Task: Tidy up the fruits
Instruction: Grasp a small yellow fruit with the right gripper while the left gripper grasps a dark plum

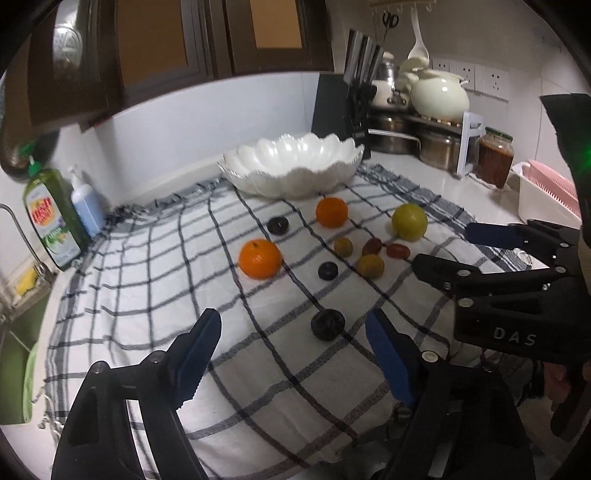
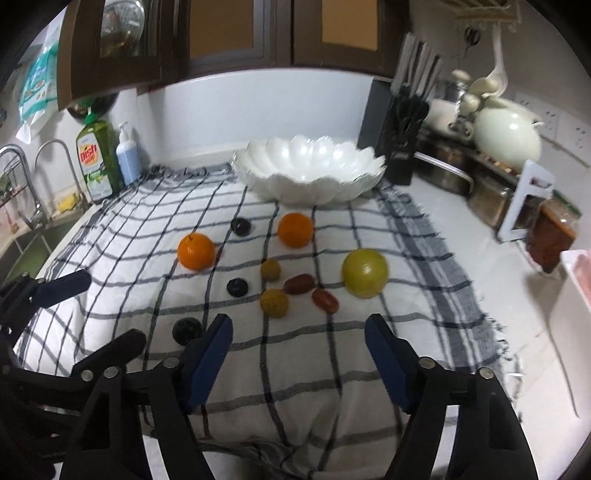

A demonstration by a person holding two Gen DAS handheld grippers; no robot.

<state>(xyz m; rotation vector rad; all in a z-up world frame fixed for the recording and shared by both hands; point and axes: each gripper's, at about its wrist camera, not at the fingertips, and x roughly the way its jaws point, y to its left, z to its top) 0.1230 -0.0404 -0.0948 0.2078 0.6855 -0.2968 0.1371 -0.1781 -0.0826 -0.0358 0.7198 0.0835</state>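
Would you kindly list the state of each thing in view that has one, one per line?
White bowl: upright, empty, at the cloth's far edge.
Two oranges: loose on the checked cloth, apart.
Yellow-green fruit: on the cloth, unheld.
Three dark fruits: on the cloth, scattered.
Left gripper: open, nothing between its pads.
Right gripper: open, nothing between its pads.
Cupboard doors: closed.

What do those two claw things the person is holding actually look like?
Both are alike: black plastic frames shaped like angular tongs, held together with round silver bolts. Each of the left gripper fingers carries a flat blue pad with a toothed edge, and so do those of the right gripper. Seen from the left camera, the right one's body bears the white letters DAS. No cables or sleeves are visible.
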